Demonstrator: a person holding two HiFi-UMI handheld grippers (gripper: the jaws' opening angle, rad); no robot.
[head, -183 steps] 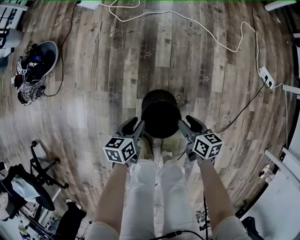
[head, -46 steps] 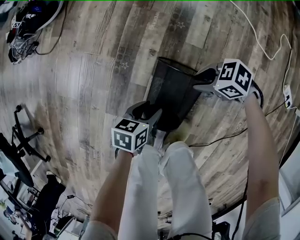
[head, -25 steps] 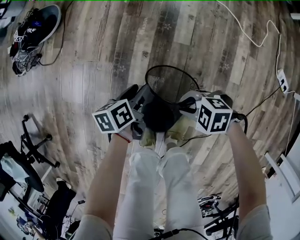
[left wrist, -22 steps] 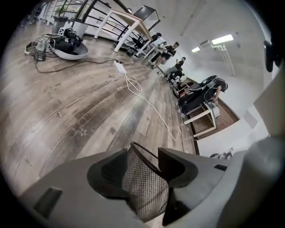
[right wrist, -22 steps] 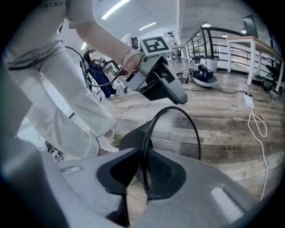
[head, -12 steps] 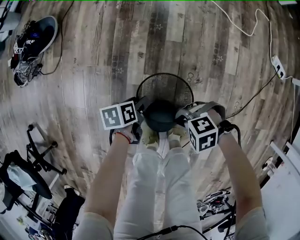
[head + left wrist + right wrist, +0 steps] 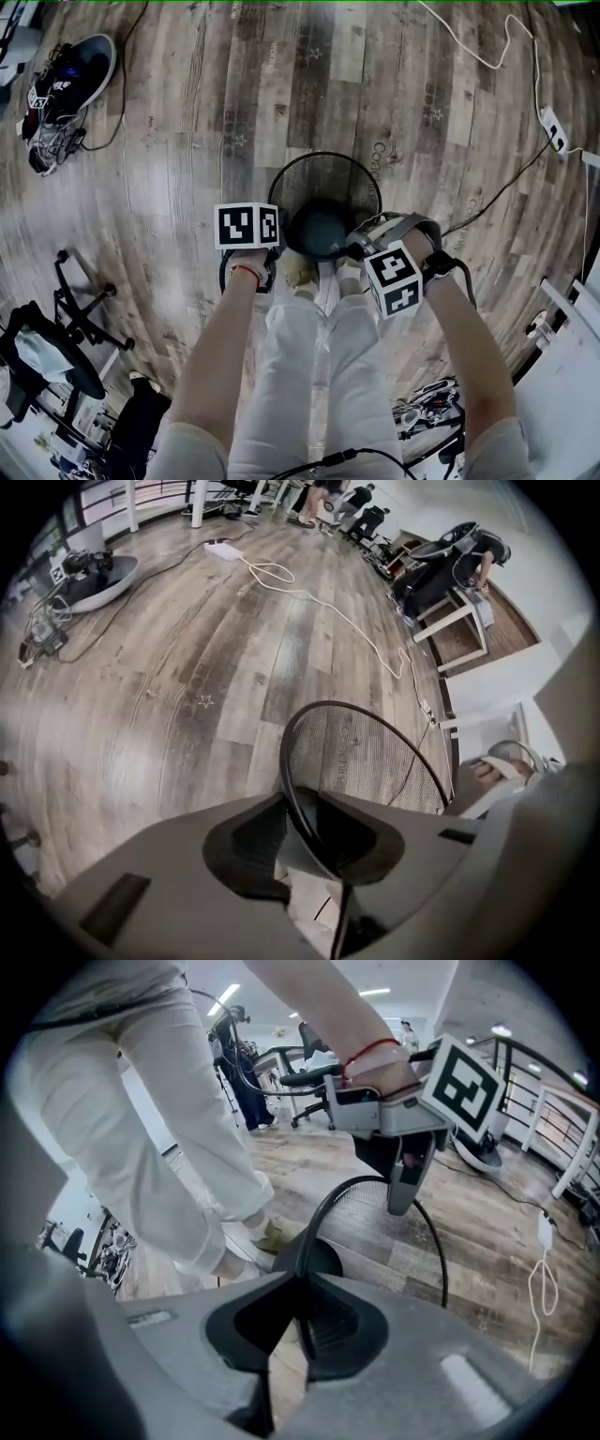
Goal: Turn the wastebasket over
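The black mesh wastebasket (image 7: pixel 324 178) stands upright on the wood floor, mouth up, just ahead of the person's shoes. My left gripper (image 7: pixel 277 247) is at its left rim. In the left gripper view the rim wire (image 7: pixel 302 789) runs between the jaws of my left gripper (image 7: pixel 309 855), which have just been closing, with a gap showing beside the wire. My right gripper (image 7: pixel 362 246) is shut on the right rim. The right gripper view shows my right gripper (image 7: pixel 295 1326) pinching the rim (image 7: pixel 314 1227), with the left gripper (image 7: pixel 403 1180) across the basket.
A white cable (image 7: pixel 487 58) runs to a power strip (image 7: pixel 555 129) at the right. A round tray of wires (image 7: pixel 58 86) lies at the far left. A black chair base (image 7: pixel 80 314) stands at the lower left and white furniture (image 7: pixel 572 375) at the lower right.
The basket, bottom up at first, has been swung through a tilt to stand mouth up. Both grippers drew in towards the feet. The left gripper's cube turned and shifted slightly right.
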